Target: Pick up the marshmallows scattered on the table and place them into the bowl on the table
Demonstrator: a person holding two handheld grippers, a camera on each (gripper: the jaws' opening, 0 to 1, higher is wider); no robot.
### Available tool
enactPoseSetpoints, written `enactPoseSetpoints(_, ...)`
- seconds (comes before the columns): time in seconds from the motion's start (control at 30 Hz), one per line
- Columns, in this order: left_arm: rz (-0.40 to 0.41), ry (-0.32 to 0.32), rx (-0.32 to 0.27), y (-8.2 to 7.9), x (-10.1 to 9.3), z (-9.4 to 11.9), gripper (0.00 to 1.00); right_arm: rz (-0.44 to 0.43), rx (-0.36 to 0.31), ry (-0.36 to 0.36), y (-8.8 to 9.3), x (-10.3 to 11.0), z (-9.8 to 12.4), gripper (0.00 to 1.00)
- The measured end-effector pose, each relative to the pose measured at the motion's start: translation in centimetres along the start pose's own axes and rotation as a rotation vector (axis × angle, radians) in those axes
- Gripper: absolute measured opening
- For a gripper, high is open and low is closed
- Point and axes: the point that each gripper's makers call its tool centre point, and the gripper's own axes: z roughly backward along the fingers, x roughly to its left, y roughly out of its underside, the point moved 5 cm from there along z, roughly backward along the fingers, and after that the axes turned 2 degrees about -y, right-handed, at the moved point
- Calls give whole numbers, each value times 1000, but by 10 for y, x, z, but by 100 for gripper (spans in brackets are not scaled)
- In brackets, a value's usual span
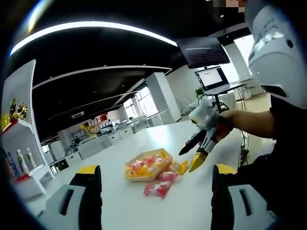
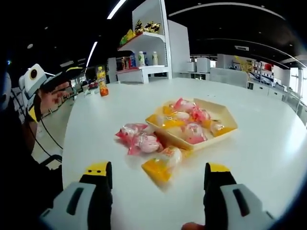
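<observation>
A yellow paper bowl (image 1: 144, 168) (image 2: 225, 125) holds several pink and yellow wrapped marshmallows on the white table (image 2: 268, 158). Two pink marshmallows (image 2: 139, 140) (image 1: 158, 187) lie just outside it. A yellow-wrapped marshmallow (image 2: 160, 164) (image 1: 183, 166) lies beside them, on the table between the tips of my right gripper (image 2: 157, 168) (image 1: 194, 153), which is open and low over it. My left gripper (image 1: 156, 170) is open with nothing in it, held back from the bowl; in the right gripper view a hand holds it up at the far left (image 2: 48, 81).
Shelves with bottles (image 2: 144, 60) (image 1: 19, 160) stand beyond the table's far edge. A monitor on a stand (image 1: 211, 76) rises behind the right gripper. The person's dark sleeve (image 1: 283, 158) fills the right side. Bare table (image 1: 144, 139) spreads around the bowl.
</observation>
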Motion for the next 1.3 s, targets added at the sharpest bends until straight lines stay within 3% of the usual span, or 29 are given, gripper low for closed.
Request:
enactPoseSetpoints(0.47,1,-25,34,10,8,-2,95,-28,-14,18,-1,-7,-11,62)
enactPoseSetpoints(0.63,-2,-30,46,14,10,-3,94,-45,-23,27,-2,-6,-11,48)
enactPoseSetpoints(1.03,14,-30,62,22,13,-4,93,-88,-32,42,-3,-7,-19,37)
enactPoseSetpoints(1.17,13,-37,67,23,16,-5,92,-126,-55,59,-5,-10,-19,24)
enactPoseSetpoints(1.3,18,-33,73,25,17,-7,92,-165,-62,52,-4,-10,-19,23)
